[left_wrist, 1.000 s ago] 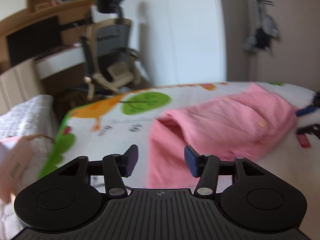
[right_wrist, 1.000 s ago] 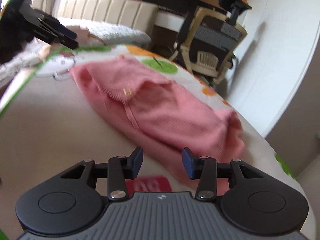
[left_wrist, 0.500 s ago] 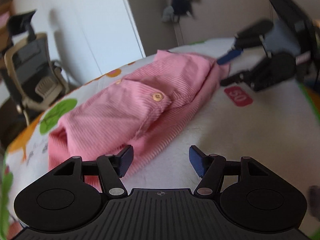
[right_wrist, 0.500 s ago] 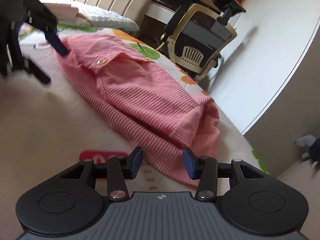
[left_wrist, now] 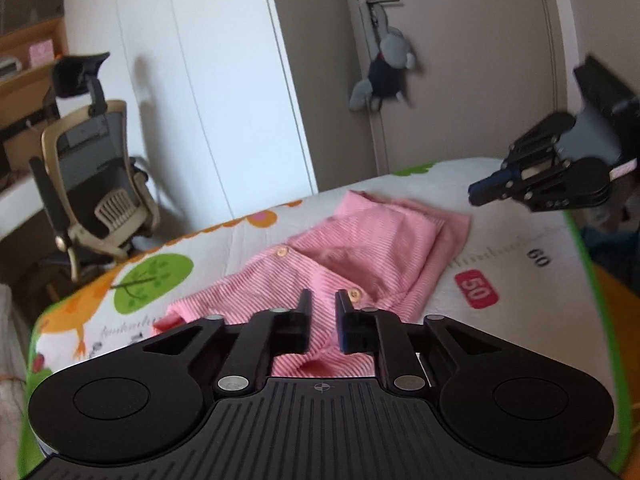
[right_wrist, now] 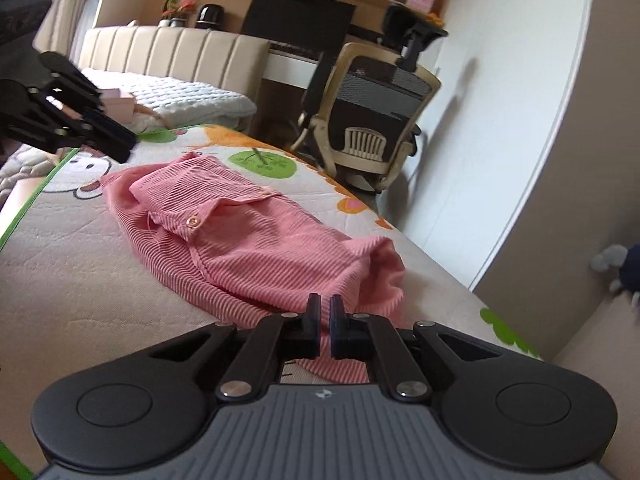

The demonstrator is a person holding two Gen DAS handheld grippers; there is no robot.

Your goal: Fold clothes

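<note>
Two hand-held grippers hover above a pink ribbed garment (left_wrist: 360, 256) lying bundled on the printed play mat (left_wrist: 520, 248). At its buttoned end the left hand-held gripper (left_wrist: 322, 312) has jaws nearly closed, gripping nothing; at the far end the right hand-held gripper (right_wrist: 325, 316) is likewise pinched shut and empty — probably poised over opposite ends for the next fold.

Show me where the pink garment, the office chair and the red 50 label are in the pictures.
pink garment (right_wrist: 256, 240), right wrist view, on the ribbed middle of the cloth.
office chair (right_wrist: 380, 96), right wrist view, on the dark mesh backrest.
red 50 label (left_wrist: 476, 289), left wrist view, on the printed number on the mat.
</note>
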